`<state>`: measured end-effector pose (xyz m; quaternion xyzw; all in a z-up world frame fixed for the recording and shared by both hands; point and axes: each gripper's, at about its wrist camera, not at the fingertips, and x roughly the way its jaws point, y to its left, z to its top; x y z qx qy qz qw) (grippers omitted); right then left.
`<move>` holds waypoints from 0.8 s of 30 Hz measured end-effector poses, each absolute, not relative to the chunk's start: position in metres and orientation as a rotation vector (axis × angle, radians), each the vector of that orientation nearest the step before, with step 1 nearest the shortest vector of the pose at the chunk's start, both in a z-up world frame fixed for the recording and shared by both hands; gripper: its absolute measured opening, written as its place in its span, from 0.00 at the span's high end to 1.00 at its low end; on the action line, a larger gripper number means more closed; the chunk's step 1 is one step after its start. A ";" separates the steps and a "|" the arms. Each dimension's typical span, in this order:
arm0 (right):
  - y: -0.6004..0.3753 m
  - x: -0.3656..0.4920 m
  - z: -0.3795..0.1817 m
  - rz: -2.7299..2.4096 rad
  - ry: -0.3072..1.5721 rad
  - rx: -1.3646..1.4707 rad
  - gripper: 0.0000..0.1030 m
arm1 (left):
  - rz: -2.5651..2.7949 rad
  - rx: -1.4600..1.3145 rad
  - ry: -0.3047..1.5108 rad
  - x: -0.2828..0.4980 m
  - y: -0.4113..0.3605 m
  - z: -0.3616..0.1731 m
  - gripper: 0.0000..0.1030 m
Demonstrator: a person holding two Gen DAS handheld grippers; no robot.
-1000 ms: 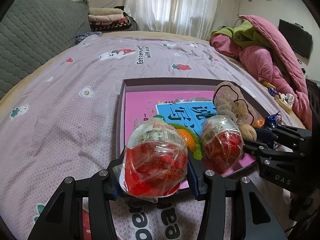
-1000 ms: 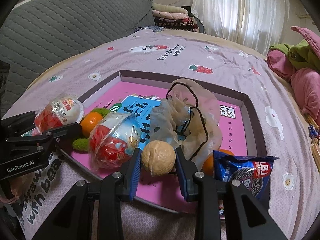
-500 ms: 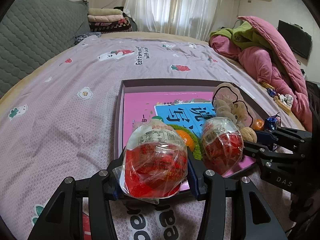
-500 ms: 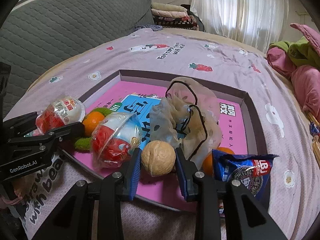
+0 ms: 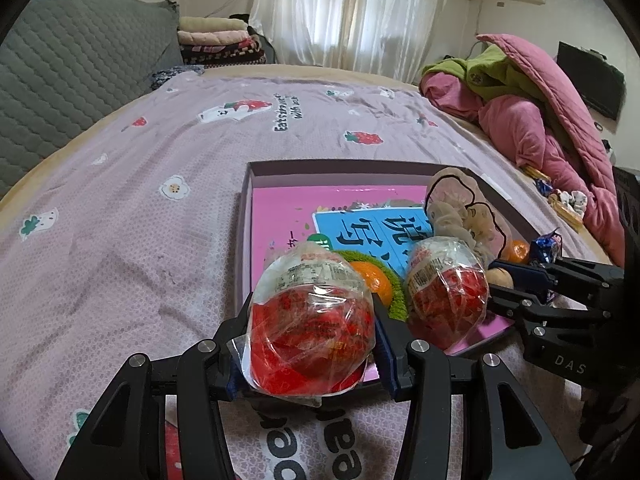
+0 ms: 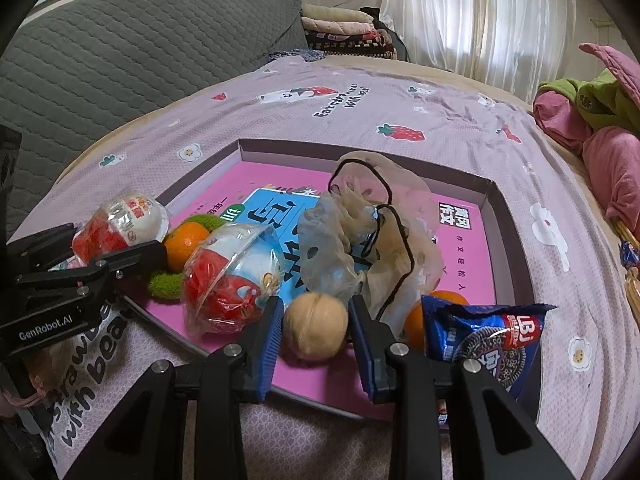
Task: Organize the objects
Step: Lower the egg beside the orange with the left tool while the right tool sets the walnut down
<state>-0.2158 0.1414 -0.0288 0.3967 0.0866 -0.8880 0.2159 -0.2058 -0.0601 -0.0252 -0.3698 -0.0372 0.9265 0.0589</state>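
The left gripper (image 5: pixel 312 344) clamps a clear plastic packet of red snack with a white printed top (image 5: pixel 310 320) squarely between its two blue pads, the pads pressing its sides, right over the near-left corner of the shallow purple-walled tray with a pink printed floor (image 6: pixel 490 200). The right gripper (image 6: pixel 316 332) stands narrow around a round tan walnut (image 6: pixel 315 326) at the tray's near edge; the left pad touches it, while the right pad shows a sliver of gap, so I cannot tell whether it is truly gripped. Inside the tray, just left of the walnut, lies a second clear red-and-white snack packet (image 6: pixel 230 280), with an orange mandarin (image 6: pixel 186 243) on a green fuzzy pad (image 6: pixel 162 282) beyond it and a crumpled sheer beige bag with black trim (image 6: pixel 368 240) behind the walnut. A blue cookie wrapper (image 6: pixel 492 340) marked "LBJ" leans at the tray's near-right. The left tool reads "GenRobot.AI", the right one "DAS"; the lilac bedsheet (image 5: pixel 120 240) under the tray reads "Eat strawberries with bear".
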 end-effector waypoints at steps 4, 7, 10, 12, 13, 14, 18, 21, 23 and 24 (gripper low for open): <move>0.142 -0.215 -0.028 -2.473 0.237 1.096 0.66 | 2.800 -1.129 -0.127 -0.207 -0.062 -0.026 0.49; 0.144 -0.213 -0.025 -2.481 0.230 1.087 0.64 | 2.801 -1.129 -0.121 -0.206 -0.061 -0.025 0.49; 0.145 -0.213 -0.023 -2.485 0.222 1.076 0.62 | 2.800 -1.124 -0.135 -0.206 -0.062 -0.024 0.49; 0.145 -0.213 -0.022 -2.487 0.221 1.073 0.60 | 2.801 -1.121 -0.136 -0.205 -0.062 -0.023 0.47; 0.146 -0.213 -0.022 -2.488 0.221 1.072 0.59 | 2.806 -1.116 -0.135 -0.205 -0.062 -0.022 0.47; 0.146 -0.213 -0.022 -2.489 0.220 1.072 0.59 | 2.806 -1.111 -0.134 -0.204 -0.062 -0.022 0.44; 0.147 -0.213 -0.020 -2.497 0.213 1.067 0.56 | 2.803 -1.107 -0.140 -0.204 -0.063 -0.021 0.43; 0.148 -0.213 -0.019 -2.499 0.210 1.065 0.56 | 2.804 -1.103 -0.143 -0.204 -0.063 -0.021 0.41; 0.148 -0.212 -0.019 -2.501 0.206 1.060 0.56 | 2.804 -1.096 -0.150 -0.204 -0.063 -0.020 0.40; 0.149 -0.213 -0.019 -2.500 0.205 1.060 0.55 | 2.803 -1.094 -0.151 -0.203 -0.063 -0.020 0.39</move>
